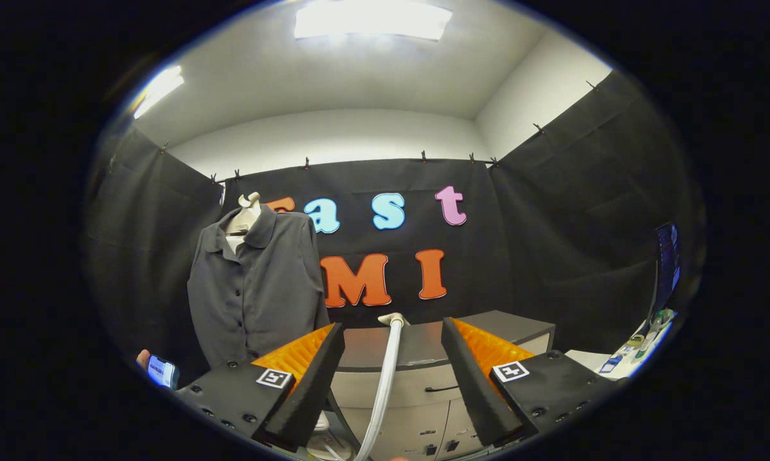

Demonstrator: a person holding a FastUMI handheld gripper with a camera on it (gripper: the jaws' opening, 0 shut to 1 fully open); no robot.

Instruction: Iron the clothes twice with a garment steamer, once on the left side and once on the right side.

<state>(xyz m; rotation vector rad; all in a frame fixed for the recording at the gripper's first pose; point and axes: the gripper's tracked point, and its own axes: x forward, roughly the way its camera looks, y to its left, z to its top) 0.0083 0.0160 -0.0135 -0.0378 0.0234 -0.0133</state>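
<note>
the dark grey shirt [257,288], matte buttoned cloth on a pale dress form, hangs beyond the left finger, seemingly untouched; both passes look still ahead. the steamer's smooth white hose [385,378] rises between the fingers. the gripper [393,378] stands wide apart, holding nothing.

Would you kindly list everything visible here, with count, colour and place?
shirt: one, dark grey, buttoned, hanging on a pale mannequin beyond the left finger.
steamer hose: one, white, rising between the fingers to a pale head at the cabinet top.
cabinet: one, light front with dark top, just beyond the fingers.
phone: one, lit screen, below the shirt, held by a fingertip.
monitor: one, dark, far right.
ceiling lights: two, white, overhead.
gripper: one, jaws open, hose between them untouched.
</note>
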